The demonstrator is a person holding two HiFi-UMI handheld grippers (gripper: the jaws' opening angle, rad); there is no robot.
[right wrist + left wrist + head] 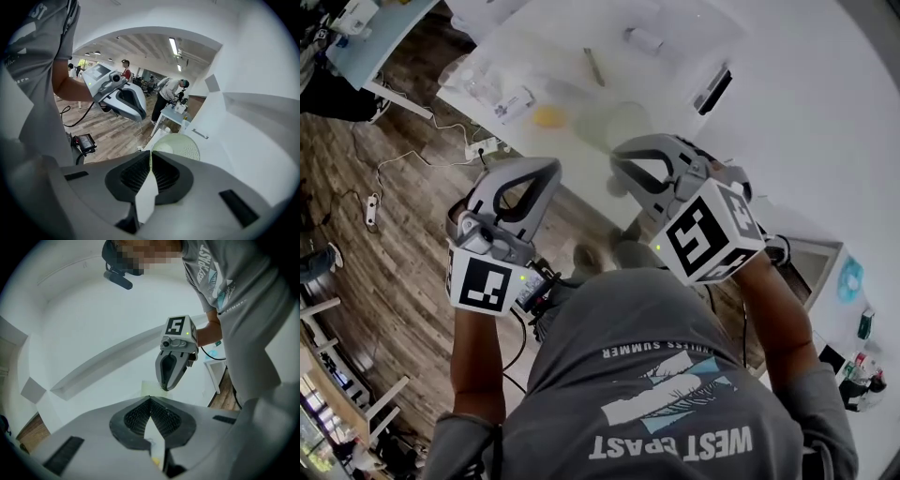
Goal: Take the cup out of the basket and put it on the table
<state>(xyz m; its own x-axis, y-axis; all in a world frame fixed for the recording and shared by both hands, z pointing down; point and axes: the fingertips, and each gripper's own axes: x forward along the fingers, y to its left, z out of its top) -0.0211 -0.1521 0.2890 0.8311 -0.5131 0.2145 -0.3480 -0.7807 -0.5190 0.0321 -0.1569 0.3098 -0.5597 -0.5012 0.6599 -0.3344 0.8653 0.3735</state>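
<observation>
Right claw (150, 154): pads pinched together on the thin rim of the cup (182, 146). A sliver of pale green shows between the tips in the right gripper view. Cup is pale green and translucent with a dotted wall, and its mouth faces the camera. Head view: cup sits at the near edge of the white desk (787, 112), mouth up, just ahead of the right claw. Cannot tell whether its base rests on the desk or is lifted clear.

Left claw (150, 398): tips closed against each other, nothing between them. It is held over the wood floor (403, 216), to the left of the right claw and apart from it, not touching the cup. Left gripper view shows the right claw's tip meeting the cup's side.

Other items on the desk, all away from the cup: a yellow object (548, 115) just to its left and a white cylinder (643, 39) farther back. A power strip (483, 147) lies on the floor below the desk edge.
</observation>
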